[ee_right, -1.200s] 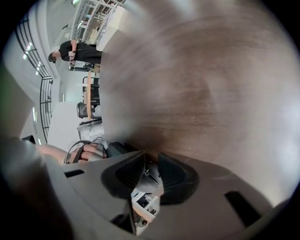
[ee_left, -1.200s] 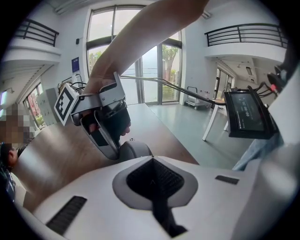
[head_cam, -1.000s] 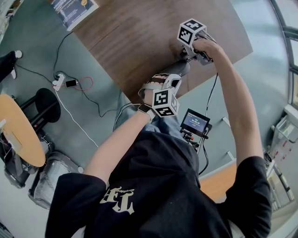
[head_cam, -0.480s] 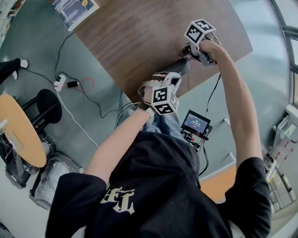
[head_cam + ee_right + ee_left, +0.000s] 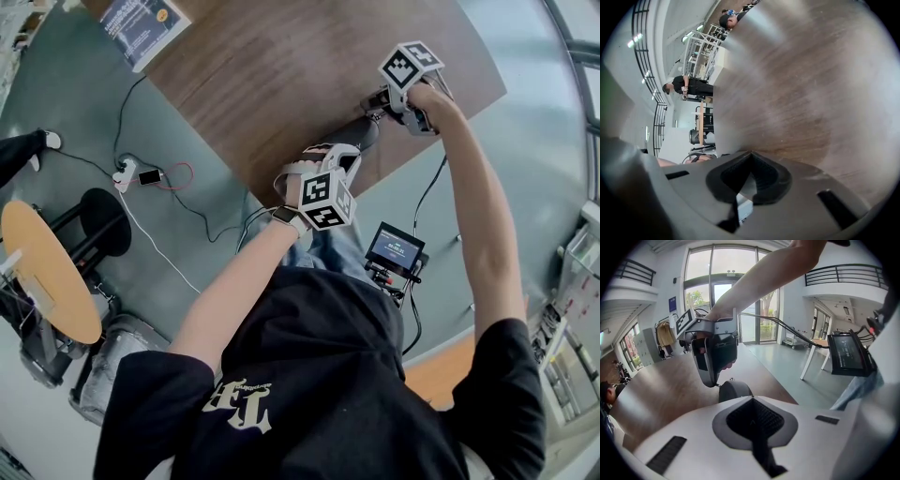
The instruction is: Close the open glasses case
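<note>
Our left gripper [image 5: 751,403] and right gripper [image 5: 751,155] are both pinched together, empty; the glasses case [image 5: 364,137] lies between them; the leaflet [image 5: 142,21] print is unreadable.

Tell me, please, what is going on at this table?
A person holds tongs in each hand at the edge of a wooden table. A grey case lies there between them. The left tongs and right tongs both have jaws together, gripping nothing. Whether the case is fully shut is hard to tell.
</note>
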